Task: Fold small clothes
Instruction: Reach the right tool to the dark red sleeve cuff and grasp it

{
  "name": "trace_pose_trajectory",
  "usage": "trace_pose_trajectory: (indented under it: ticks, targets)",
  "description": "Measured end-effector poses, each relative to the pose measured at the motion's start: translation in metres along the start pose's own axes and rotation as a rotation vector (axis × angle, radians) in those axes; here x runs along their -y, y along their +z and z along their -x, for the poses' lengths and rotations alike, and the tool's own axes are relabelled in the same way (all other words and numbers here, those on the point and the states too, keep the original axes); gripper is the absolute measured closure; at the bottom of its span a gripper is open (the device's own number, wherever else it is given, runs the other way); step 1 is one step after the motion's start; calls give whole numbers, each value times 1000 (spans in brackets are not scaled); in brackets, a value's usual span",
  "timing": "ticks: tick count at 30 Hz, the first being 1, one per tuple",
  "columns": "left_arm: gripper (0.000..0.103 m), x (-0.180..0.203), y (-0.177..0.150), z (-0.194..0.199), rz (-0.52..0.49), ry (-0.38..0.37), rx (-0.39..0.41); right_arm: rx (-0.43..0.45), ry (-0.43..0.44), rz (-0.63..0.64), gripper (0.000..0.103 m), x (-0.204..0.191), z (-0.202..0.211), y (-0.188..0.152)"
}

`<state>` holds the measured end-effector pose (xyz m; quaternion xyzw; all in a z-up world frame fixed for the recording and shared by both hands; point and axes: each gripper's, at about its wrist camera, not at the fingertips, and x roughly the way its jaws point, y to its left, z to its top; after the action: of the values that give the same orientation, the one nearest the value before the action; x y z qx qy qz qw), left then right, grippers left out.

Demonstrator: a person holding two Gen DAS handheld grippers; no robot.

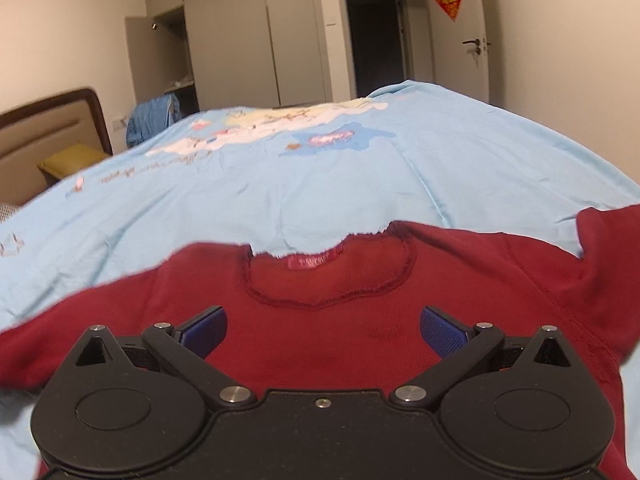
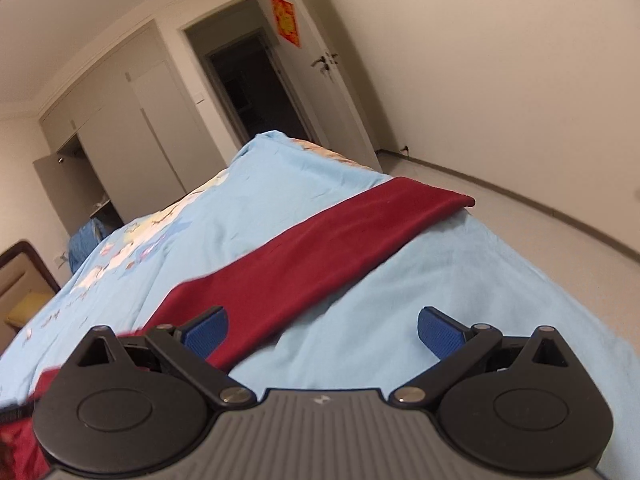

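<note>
Left wrist view shows the red top [image 1: 320, 344] lying flat on the light blue bedspread [image 1: 320, 184], neckline [image 1: 328, 276] facing away; the left gripper [image 1: 323, 330] hovers over its chest, pads spread wide, holding nothing; right wrist view has one sleeve [image 2: 340, 236] stretched toward the bed's edge, the right gripper [image 2: 322, 332] likewise agape beside it (empty too); the fold likely starts with that sleeve: pinch near the cuff, carry it inward across the body, keeping the cloth smooth
</note>
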<state>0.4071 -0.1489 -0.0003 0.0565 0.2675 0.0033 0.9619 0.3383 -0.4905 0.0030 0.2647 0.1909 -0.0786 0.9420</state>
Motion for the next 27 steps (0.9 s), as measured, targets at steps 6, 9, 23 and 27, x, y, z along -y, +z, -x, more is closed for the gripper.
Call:
trace_pose_trajectory:
  ticks: [6,9,23,27]
  targets:
    - [1,1,-19,-21,30,3,-48,-12,-31,-188,0,40,-69,37]
    - [0,1,-29,-26,44,1,-62,11,-61,-240,0,57,-93,50]
    - [0,-5,-35,-29,105,-24,-92,145,-142,-481,92,102,-134,60]
    - [0,-12,-27,-27,117,-60,-142,190,-167,-435,95,94,-104,61]
